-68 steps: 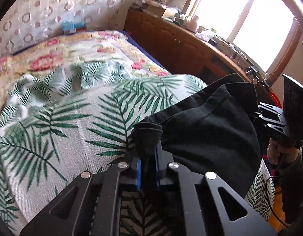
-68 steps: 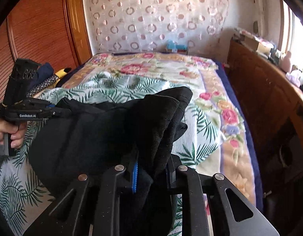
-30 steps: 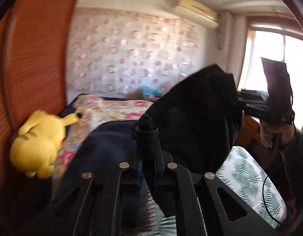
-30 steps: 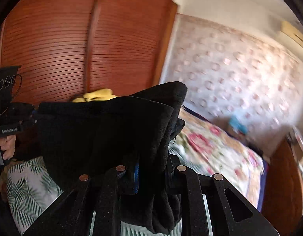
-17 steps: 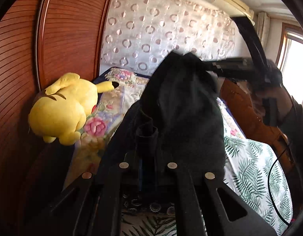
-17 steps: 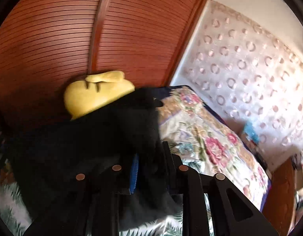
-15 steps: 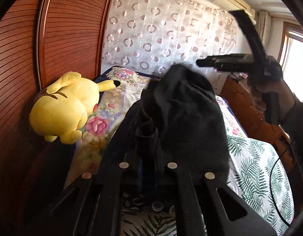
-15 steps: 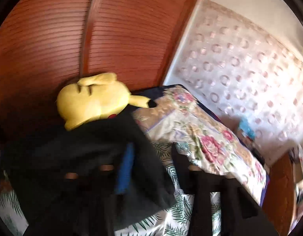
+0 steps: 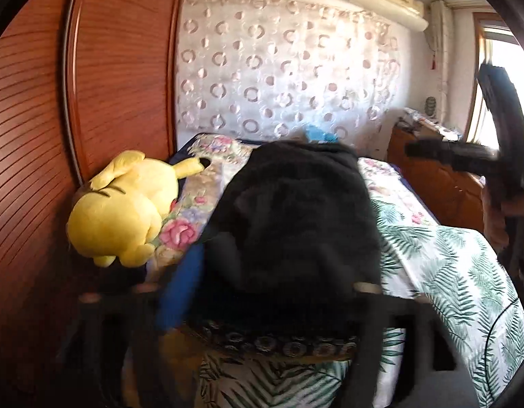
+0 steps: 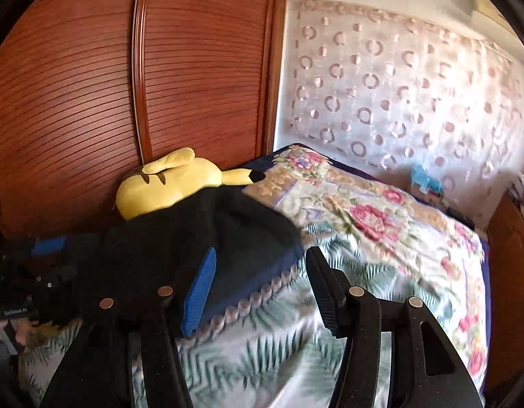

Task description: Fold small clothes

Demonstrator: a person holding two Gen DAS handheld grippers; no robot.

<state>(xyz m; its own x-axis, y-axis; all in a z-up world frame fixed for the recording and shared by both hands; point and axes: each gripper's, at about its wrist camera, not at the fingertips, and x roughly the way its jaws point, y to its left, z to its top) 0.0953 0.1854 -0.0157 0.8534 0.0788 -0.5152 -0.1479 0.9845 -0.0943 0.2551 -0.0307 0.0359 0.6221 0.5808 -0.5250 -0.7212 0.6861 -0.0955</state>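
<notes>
**Folded garment set down beside the plush**

The left tongs (image 9: 262, 306) were blurred under the black garment (image 9: 296, 210), apparently spread; a clean release meant withdrawing low without dragging the fold. The garment lay on the bed (image 10: 381, 238) against the yellow plush (image 10: 173, 187). The right tongs (image 10: 262, 289) stood wide and empty, having pinched cloth half a second earlier.

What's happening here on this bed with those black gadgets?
A person is folding small clothes with a handheld gripper in each hand. A folded black garment now lies on a stack beside a yellow plush toy, near the wooden wardrobe. The right gripper has its fingers spread apart and empty. The left gripper is blurred but also looks open, with the garment lying just ahead of it.
</notes>
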